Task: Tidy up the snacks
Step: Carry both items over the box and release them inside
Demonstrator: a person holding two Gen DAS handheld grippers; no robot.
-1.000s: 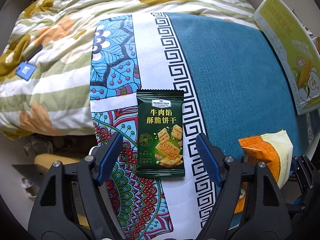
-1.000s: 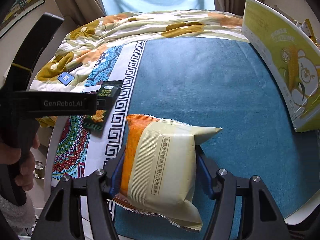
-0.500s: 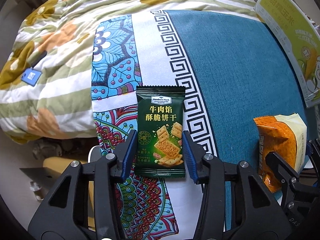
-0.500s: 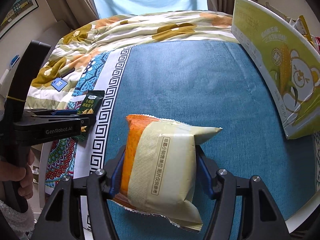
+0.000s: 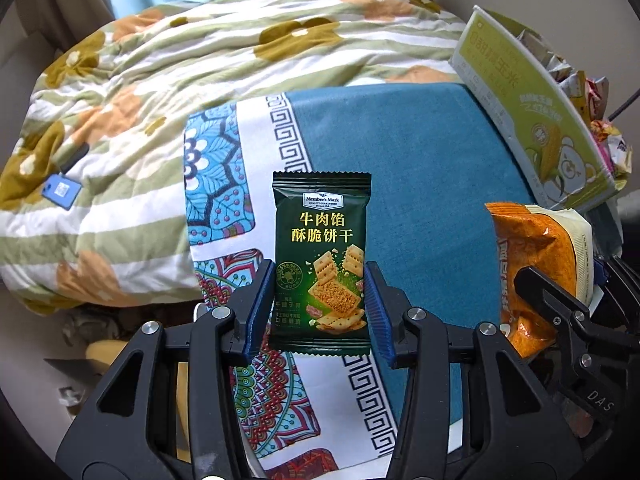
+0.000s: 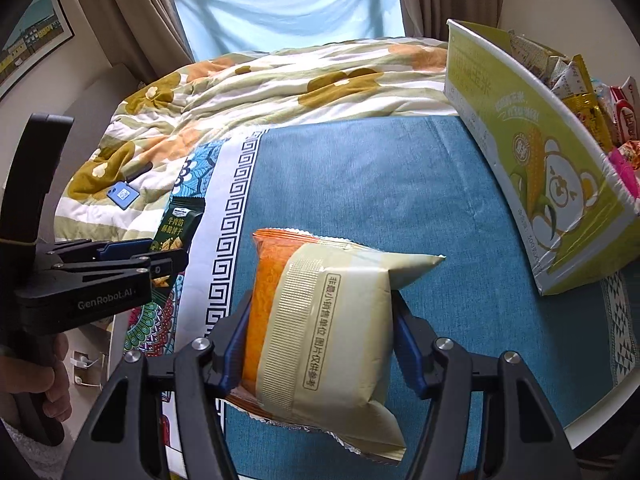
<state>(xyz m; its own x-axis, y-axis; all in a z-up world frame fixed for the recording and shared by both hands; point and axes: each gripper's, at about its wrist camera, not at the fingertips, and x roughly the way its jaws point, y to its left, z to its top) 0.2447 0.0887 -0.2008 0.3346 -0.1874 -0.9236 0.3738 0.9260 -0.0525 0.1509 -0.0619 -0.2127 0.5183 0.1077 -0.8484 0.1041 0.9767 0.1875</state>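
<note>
Overhead, both wrist views cover a bed with a striped floral quilt and a teal fabric mat with a white key-pattern border. Only the right wrist view shows the curtained window, the framed picture on the wall and the person's hand on the left gripper's handle.

An open yellow-green cardboard box printed with a bear and corn stands at the mat's right edge. It holds assorted snack packets, best seen from the right wrist.

The right gripper is clamped on an orange-and-cream snack bag, both blue pads pressing its sides, held clear above the mat. The left gripper is closed on a dark green biscuit packet with gold lettering, gripping its lower half, packet upright and lifted off the mat.

A small blue tag lies on the quilt, left of the mat.
</note>
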